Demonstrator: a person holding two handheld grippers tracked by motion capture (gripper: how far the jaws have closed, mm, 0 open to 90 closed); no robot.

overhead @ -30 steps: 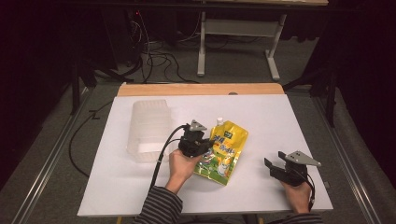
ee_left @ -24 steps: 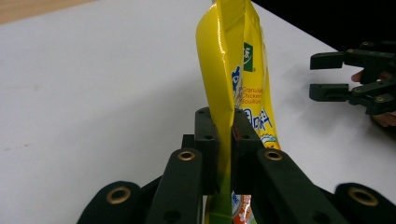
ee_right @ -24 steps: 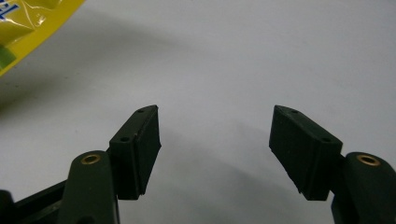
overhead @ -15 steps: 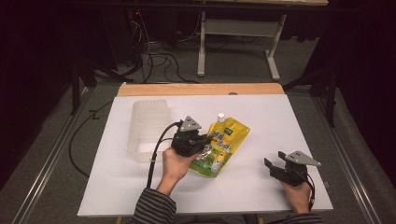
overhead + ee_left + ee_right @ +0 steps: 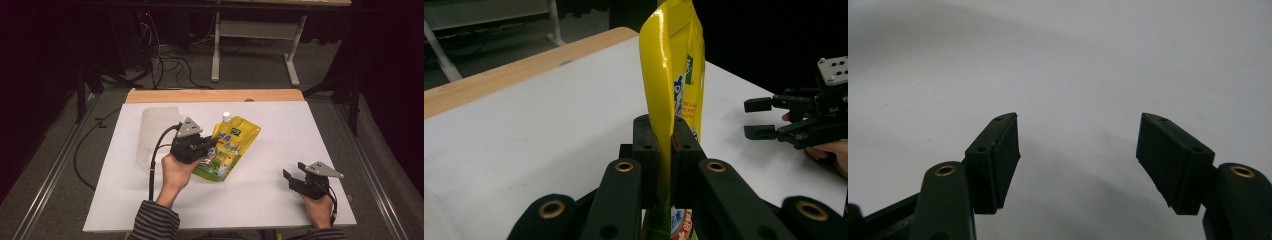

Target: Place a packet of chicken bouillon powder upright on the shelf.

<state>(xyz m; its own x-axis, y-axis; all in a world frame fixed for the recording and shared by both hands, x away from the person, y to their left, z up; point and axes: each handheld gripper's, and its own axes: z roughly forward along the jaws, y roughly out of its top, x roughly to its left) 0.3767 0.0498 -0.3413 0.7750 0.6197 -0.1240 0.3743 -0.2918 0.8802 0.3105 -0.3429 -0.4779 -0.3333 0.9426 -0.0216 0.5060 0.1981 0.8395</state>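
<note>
- Translucent plastic tub [image 5: 156,136] sits on the white table sheet [image 5: 260,200], just left of the yellow printed pouch [image 5: 227,147].
- My left gripper [image 5: 207,146] is clamped on the pouch's left edge, its pads pinching the film [image 5: 669,100]; the pouch's white cap [image 5: 226,116] points away from me.
- My right gripper [image 5: 292,177] rests well right of the pouch, jaws apart, with nothing between them.

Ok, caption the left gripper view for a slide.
Left claw shut on an upright yellow spouted pouch above the white table.
</note>
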